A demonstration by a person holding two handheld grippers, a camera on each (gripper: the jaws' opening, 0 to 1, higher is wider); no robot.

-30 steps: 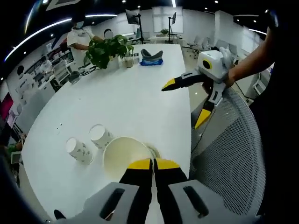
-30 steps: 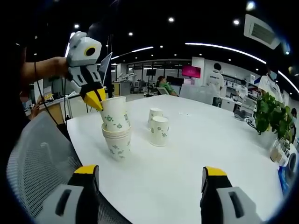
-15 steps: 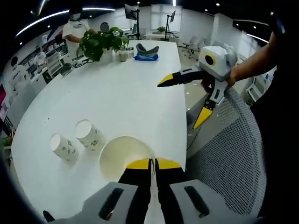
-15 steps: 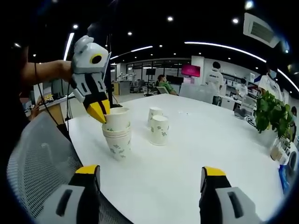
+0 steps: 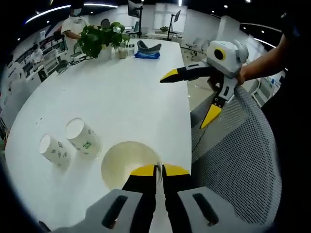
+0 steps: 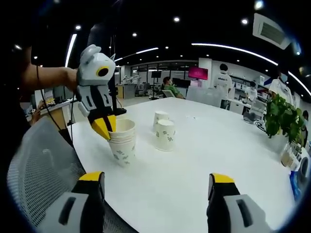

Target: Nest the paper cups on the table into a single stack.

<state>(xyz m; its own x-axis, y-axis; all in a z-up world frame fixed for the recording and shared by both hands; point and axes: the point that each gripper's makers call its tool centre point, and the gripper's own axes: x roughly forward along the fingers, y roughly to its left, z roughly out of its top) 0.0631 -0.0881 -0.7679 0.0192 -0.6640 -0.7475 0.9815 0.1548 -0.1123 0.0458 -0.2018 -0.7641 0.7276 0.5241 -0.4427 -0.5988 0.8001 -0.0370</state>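
Holding: the left gripper was clamped on the near rim of the top cup of the stack, jaws closed together over the paper edge; in the right gripper view the same left gripper came down from above onto the stack.
Stack place: upright on the table, near the edge that ran beside the mesh chair; the top cup sat nested low in the ones beneath.
Stack axis: vertical, mouth up, so another cup would have to drop in from above.
Loose cups: two cups stood upright, just beside each other, inboard of the stack and farther from the chair-side edge; in the right gripper view they were the pair beyond the stack.
Nearer hand: the left gripper sat closer to the loose cups, judged by the gap, but it was occupied on the stack.
Right gripper: jaws spread wide, holding nothing; in the left gripper view it hung past the chair-side edge, well apart from every cup.
Reach: the loose cups lay ahead of the right jaws, beyond and to one side of the stack.
Far end: a plant and a blue thing stood near the far edge.
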